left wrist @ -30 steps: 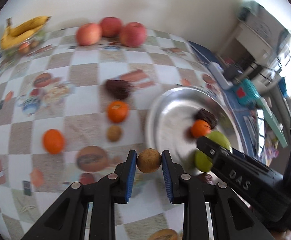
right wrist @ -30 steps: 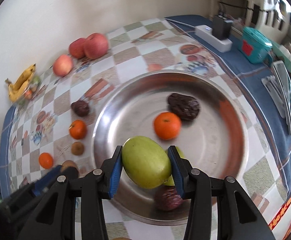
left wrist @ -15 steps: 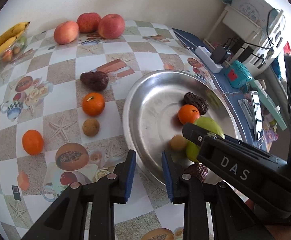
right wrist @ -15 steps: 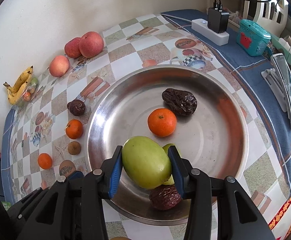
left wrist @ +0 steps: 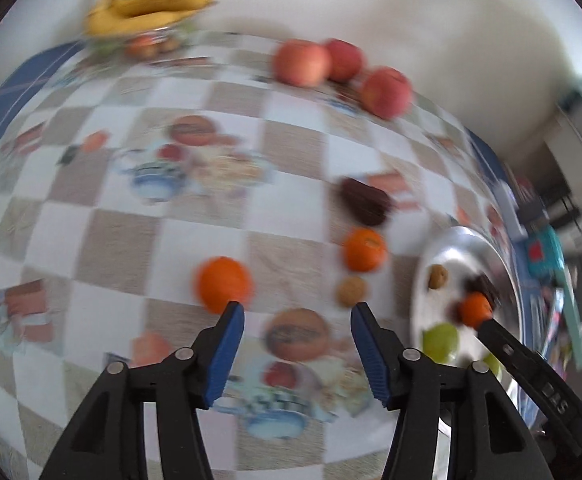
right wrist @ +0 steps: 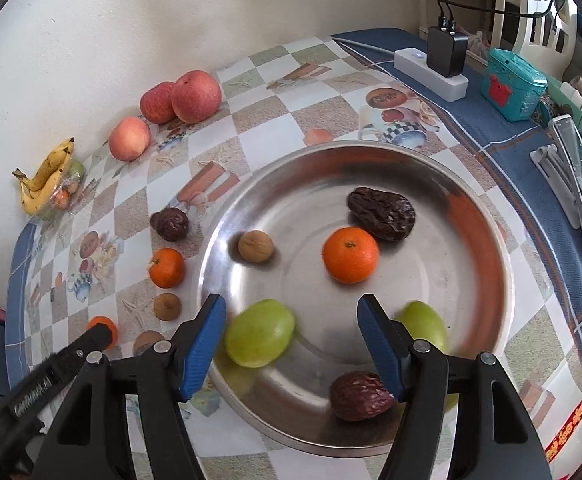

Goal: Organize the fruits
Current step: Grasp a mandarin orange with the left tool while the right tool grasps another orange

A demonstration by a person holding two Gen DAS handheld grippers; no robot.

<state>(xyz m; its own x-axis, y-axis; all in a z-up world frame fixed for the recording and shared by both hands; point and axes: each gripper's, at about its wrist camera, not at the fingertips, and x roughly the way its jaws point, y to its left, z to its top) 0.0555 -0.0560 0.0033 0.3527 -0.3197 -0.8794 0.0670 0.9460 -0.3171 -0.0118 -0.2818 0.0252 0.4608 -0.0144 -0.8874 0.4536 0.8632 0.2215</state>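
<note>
A steel plate (right wrist: 487, 236) holds two green fruits (right wrist: 259, 333) (right wrist: 425, 325), an orange (right wrist: 351, 255), two dark dates (right wrist: 383, 213) (right wrist: 361, 396) and a small brown fruit (right wrist: 255, 245). My right gripper (right wrist: 291, 344) hangs open over the plate's near side, the left green fruit lying loose by its left finger. My left gripper (left wrist: 297, 344) is open and empty above the tablecloth, left of the plate (left wrist: 457, 246). Just beyond its fingers lie an orange (left wrist: 223, 283), a brown fruit (left wrist: 351, 290), another orange (left wrist: 365, 249) and a dark date (left wrist: 365, 202).
Three red apples (right wrist: 195, 96) and a bunch of bananas (right wrist: 47, 176) lie along the wall at the back left. A white power strip with a black charger (right wrist: 431, 66), a teal box (right wrist: 517, 84) and a phone stand (right wrist: 575, 184) occupy the blue cloth on the right.
My right gripper has opened and let the green fruit drop into the plate. My left gripper, emptied of the brown fruit, opened wider and swung left toward the loose fruit on the cloth.
</note>
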